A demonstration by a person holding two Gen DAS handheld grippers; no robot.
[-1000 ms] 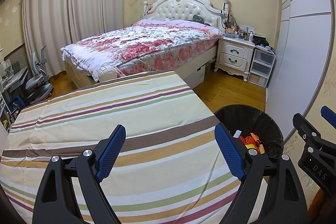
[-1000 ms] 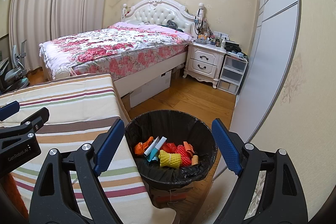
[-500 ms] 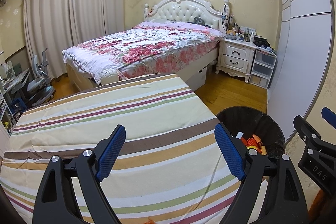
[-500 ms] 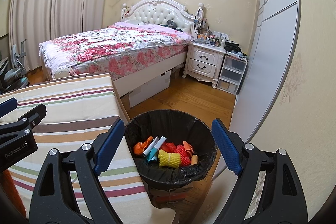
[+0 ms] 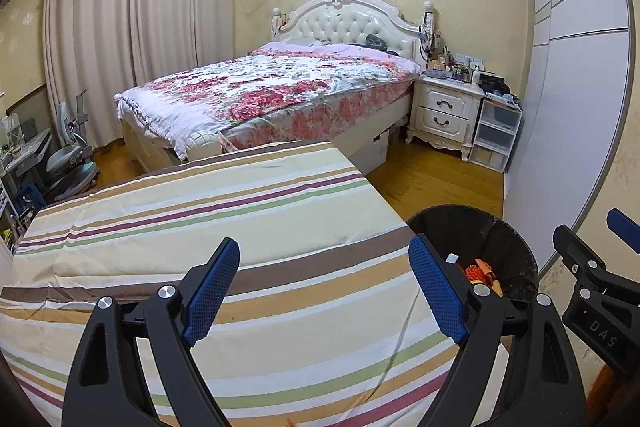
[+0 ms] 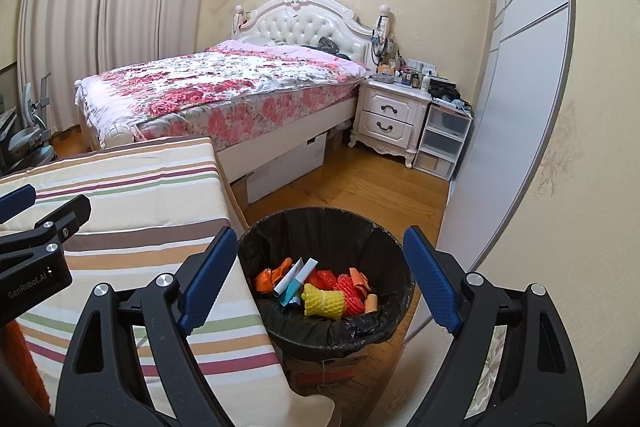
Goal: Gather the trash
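1. The left gripper [image 5: 324,287] has its blue-padded fingers [image 5: 210,285] spread wide apart, with nothing between them, above the bench covered in a striped cream cloth [image 5: 200,211].
2. The right gripper [image 6: 316,281] also has its fingers [image 6: 430,283] spread wide and empty, above the round black-lined trash bin [image 6: 280,231].
3. The bin stands on the wooden floor [image 6: 360,183] just beside the bench; in it lie orange, red and yellow foam nets and paper scraps [image 6: 324,287].
4. A flower-quilted bed [image 6: 224,83] stands beyond.

the bin [image 5: 516,259] is half hidden behind the left gripper's finger [image 5: 436,291]; nightstand [image 6: 394,117] clutter is too small to tell.
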